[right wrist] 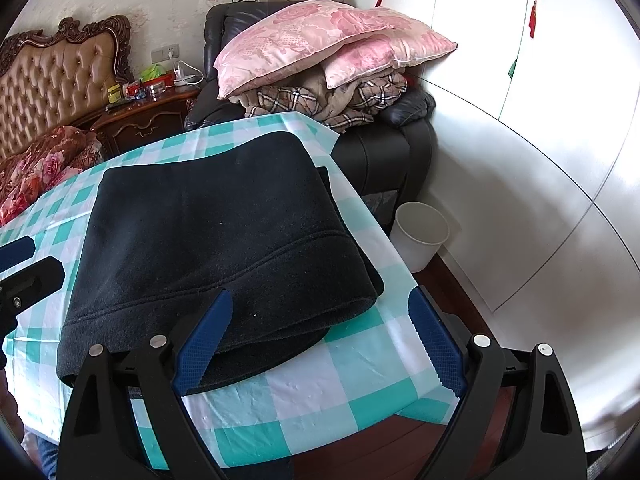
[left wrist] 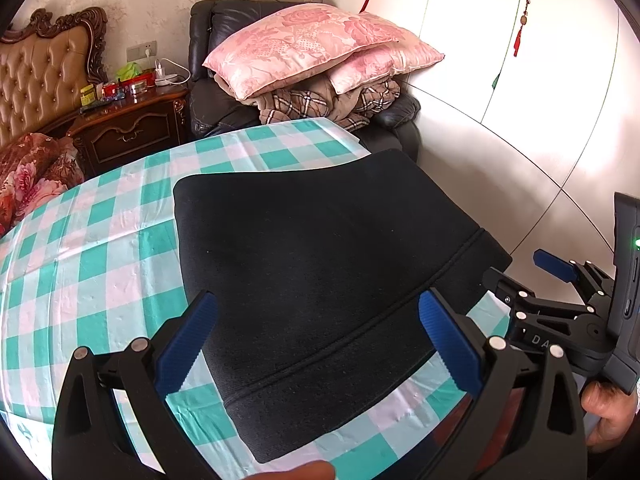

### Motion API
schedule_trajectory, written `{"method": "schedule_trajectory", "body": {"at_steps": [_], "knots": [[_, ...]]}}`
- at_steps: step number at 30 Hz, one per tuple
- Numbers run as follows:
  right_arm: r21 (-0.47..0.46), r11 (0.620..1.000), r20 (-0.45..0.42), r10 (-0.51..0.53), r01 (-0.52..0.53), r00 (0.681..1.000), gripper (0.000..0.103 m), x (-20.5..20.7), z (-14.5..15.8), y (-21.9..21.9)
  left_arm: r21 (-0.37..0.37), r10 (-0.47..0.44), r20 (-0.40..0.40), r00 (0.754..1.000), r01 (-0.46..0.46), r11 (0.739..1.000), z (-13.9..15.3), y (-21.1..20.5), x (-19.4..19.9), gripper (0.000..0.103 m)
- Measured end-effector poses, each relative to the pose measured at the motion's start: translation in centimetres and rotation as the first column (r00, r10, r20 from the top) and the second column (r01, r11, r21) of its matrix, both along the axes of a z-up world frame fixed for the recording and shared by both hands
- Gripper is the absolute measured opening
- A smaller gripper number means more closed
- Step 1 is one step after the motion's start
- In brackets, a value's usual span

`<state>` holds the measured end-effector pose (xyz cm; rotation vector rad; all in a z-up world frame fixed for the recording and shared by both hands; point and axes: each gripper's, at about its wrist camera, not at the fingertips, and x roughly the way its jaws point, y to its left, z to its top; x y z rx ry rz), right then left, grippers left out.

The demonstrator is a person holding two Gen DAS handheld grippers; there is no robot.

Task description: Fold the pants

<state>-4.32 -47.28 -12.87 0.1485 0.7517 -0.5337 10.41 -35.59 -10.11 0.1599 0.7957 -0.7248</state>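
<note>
Left wrist view: dark pants point(left wrist: 320, 280) lie folded into a compact, roughly rectangular stack on the bench point(left wrist: 100, 248), which is covered with a teal-and-white checked cloth. A stitched seam runs across the top layer, parallel to the near edge. Left tongs point(left wrist: 316, 344) sit above the near edge of the pants, blue pads apart, one on each side of the fabric, nothing clamped between them. Right tongs point(left wrist: 516, 280) appear at the right edge of this view, beside the near right corner of the stack, with a hand point(left wrist: 608, 412) below them on the handle. Right wrist view: same pants point(right wrist: 224, 240), stack resting toward the bench's right side, with lower layers showing at the near and right edges. Right tongs point(right wrist: 320, 344) are spread wide; the left pad overlaps the near hem, the right pad is over bare cloth near the bench corner; nothing held. Left tongs point(right wrist: 28, 264) just enter at the left edge. Background: pink pillows point(right wrist: 320, 40) stacked on plaid bedding on a dark armchair point(right wrist: 384, 148), white bin point(right wrist: 420, 236) on the floor, wooden nightstand point(left wrist: 132, 128), tufted headboard point(left wrist: 40, 72), white wardrobe doors point(left wrist: 540, 60).
</note>
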Motion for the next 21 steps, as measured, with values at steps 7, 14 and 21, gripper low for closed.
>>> {"method": "schedule_trajectory", "body": {"at_steps": [7,14,21], "knots": [[0.001,1.000,0.001,-0.001,0.001,1.000,0.086,-0.03,0.10,-0.02,-0.001,-0.002,-0.003,1.000,0.002,1.000,0.01,0.00,-0.09,0.101],[0.002,1.000,0.001,-0.001,0.001,1.000,0.086,-0.01,0.08,-0.05,0.000,-0.005,-0.003,1.000,0.005,1.000,-0.14,-0.07,-0.22,0.101],[0.003,1.000,0.000,-0.002,0.002,1.000,0.086,0.03,0.09,-0.12,0.002,-0.005,-0.007,1.000,0.005,1.000,-0.34,-0.20,-0.31,0.101]]}}
